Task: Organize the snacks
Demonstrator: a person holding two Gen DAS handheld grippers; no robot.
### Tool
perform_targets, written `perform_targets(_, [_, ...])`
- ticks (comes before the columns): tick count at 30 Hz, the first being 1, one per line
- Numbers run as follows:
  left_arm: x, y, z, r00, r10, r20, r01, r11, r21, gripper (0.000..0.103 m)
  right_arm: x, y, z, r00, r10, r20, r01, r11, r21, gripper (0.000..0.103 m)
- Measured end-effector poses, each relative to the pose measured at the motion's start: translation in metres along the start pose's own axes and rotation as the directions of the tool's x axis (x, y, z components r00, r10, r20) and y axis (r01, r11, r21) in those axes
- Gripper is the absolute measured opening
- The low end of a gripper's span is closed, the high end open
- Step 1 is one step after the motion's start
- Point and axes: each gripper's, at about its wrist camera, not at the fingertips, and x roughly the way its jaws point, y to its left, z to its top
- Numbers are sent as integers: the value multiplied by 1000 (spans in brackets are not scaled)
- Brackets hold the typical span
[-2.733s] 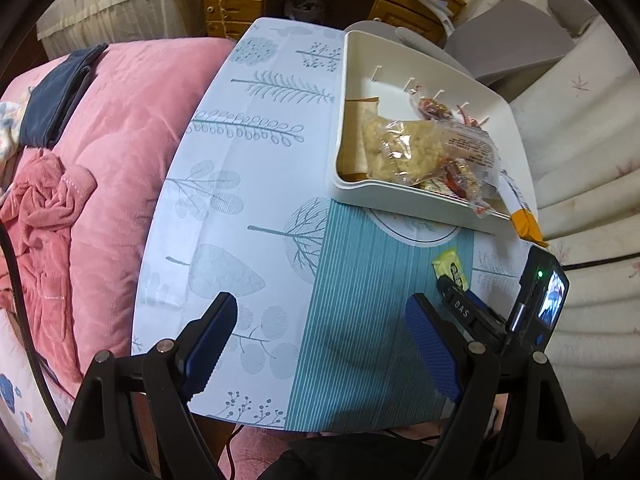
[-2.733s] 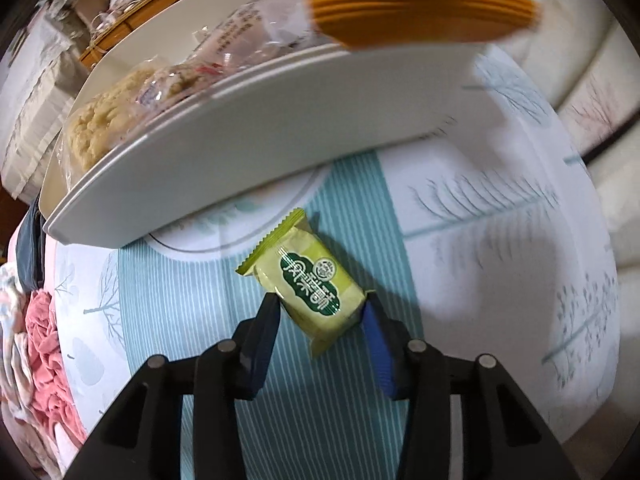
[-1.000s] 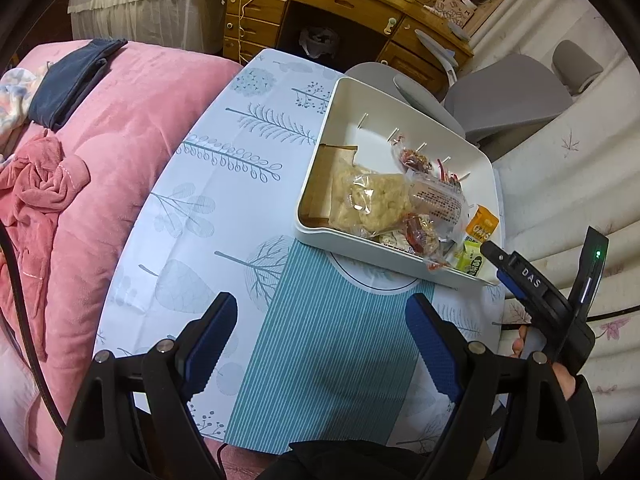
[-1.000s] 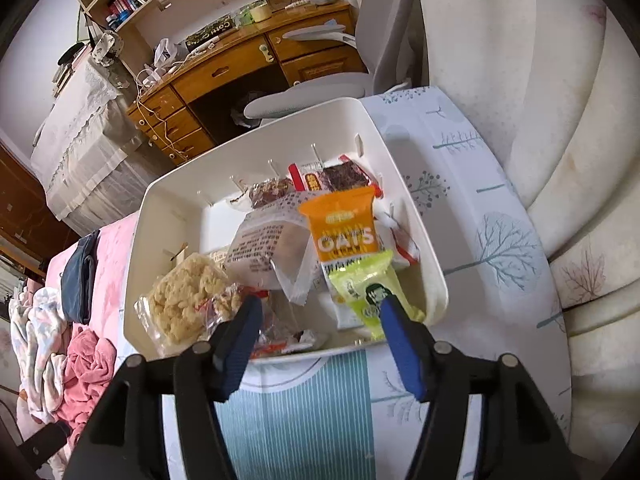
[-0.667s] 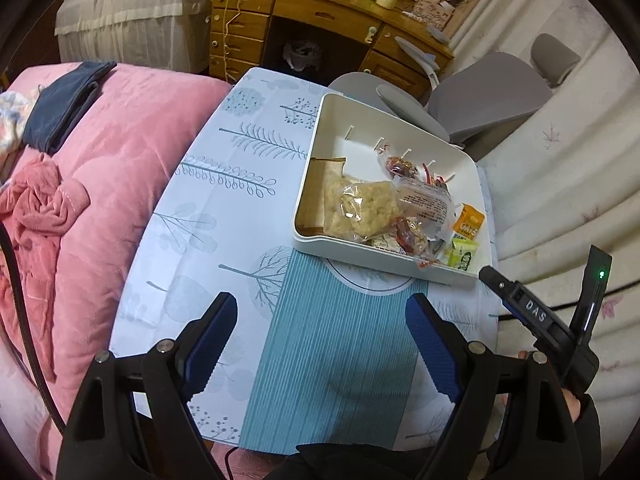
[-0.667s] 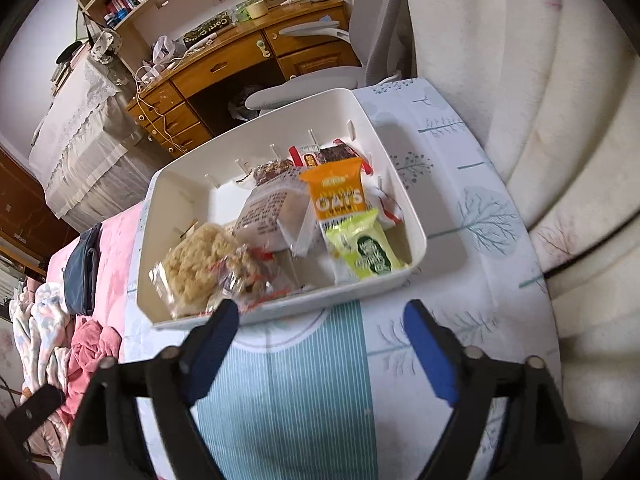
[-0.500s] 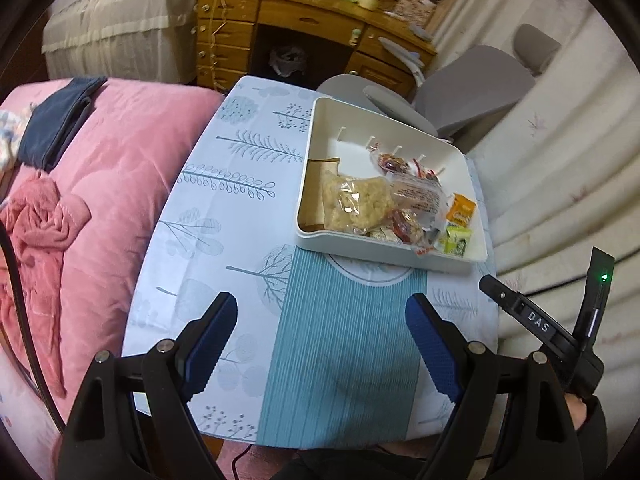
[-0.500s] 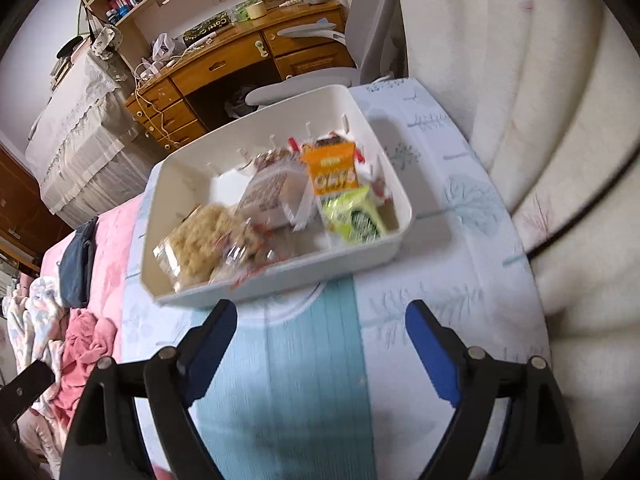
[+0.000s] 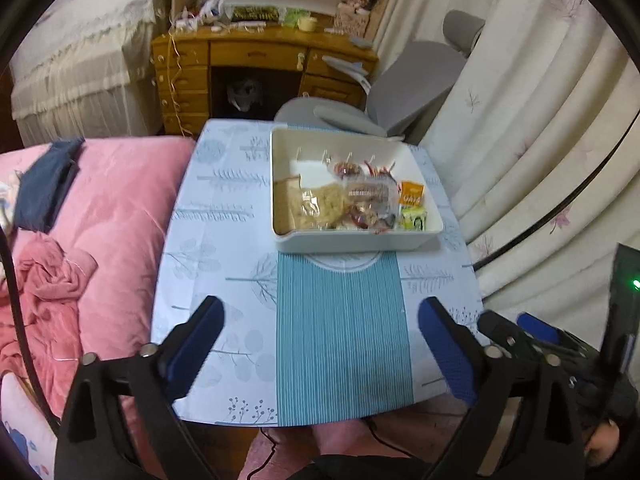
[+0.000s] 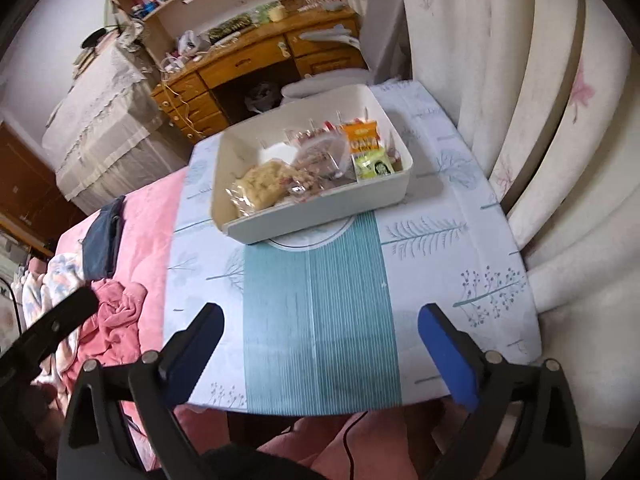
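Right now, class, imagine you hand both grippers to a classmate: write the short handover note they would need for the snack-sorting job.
Left gripper: open, empty, held above the near end of the table.
Right gripper: open, empty, also back from the work.
White bin sits at the far end of the table. Inside: the green snack pack, the orange oats pack, a rice-crisp bag and other wrapped snacks.
Done: no loose snacks visible on the tablecloth.
Left: apparently nothing; perhaps tidy the pile in the bin.

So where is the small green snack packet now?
The small green snack packet lies inside the white plastic bin, in its near right corner, just below the orange oats packet.
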Motion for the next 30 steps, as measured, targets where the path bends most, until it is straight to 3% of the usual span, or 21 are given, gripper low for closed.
perform_targets(5, [-21,-16,-2,997,69,28,-68,998,-18,102,-40,-3,-4,1000,11,24,-12,999,31,103])
perform_targets(10, [-21,-20,-17,992,127,-4,-127,988,-86,102,-60,-10,-14,997,-25,70,22,999,39,103])
perform_targets(15, [-23,-27,-27,991,136,1,-136,985,-109,102,-54,-15,-18,999,-15,34,14,1000,24,103])
perform_targets(23, [-28,-52,-30,969,236,77,-232,971,-59,102,-59,-8,-19,996,20,88,-15,998,-61,103])
perform_targets(30, [-21,-62,-23,966,244,84,-242,969,-42,102,-56,-12,-13,995,31,98,-25,998,-61,103])
